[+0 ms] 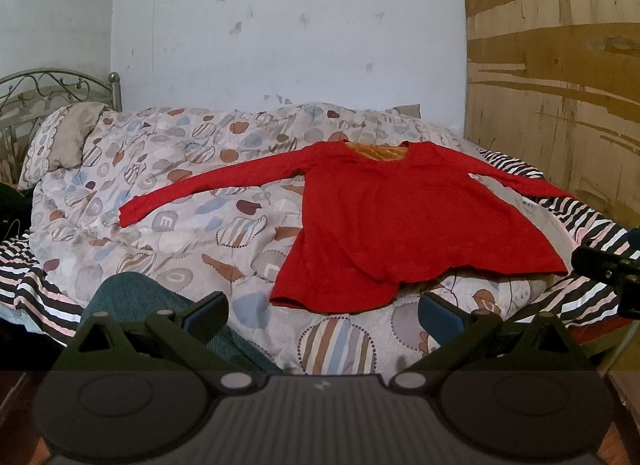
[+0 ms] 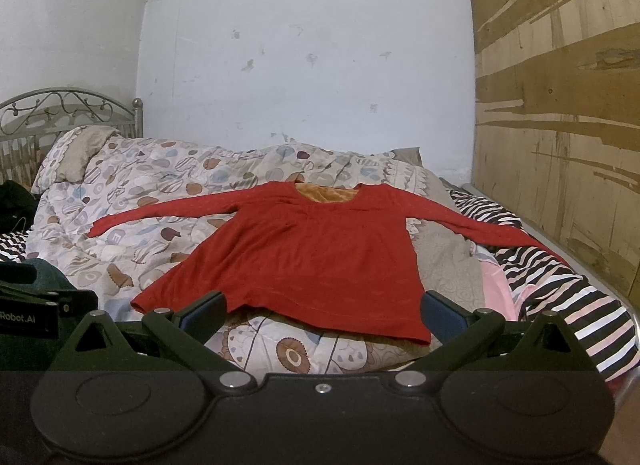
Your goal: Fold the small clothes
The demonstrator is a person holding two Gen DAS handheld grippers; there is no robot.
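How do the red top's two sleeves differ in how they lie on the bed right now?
The left sleeve lies wholly on the patterned quilt; the right sleeve runs off it onto the striped blanket. The left sleeve's cuff shows plainly, while the right sleeve's end near the bed edge is hard to make out. Both are spread out from the red top, unfolded, and neither gripper touches them.

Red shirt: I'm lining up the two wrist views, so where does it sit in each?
Left wrist: red shirt right of centre, spread on the quilt.
Right wrist: red shirt centred, hem near the tool.
Shared landmark: metal headboard, far left.
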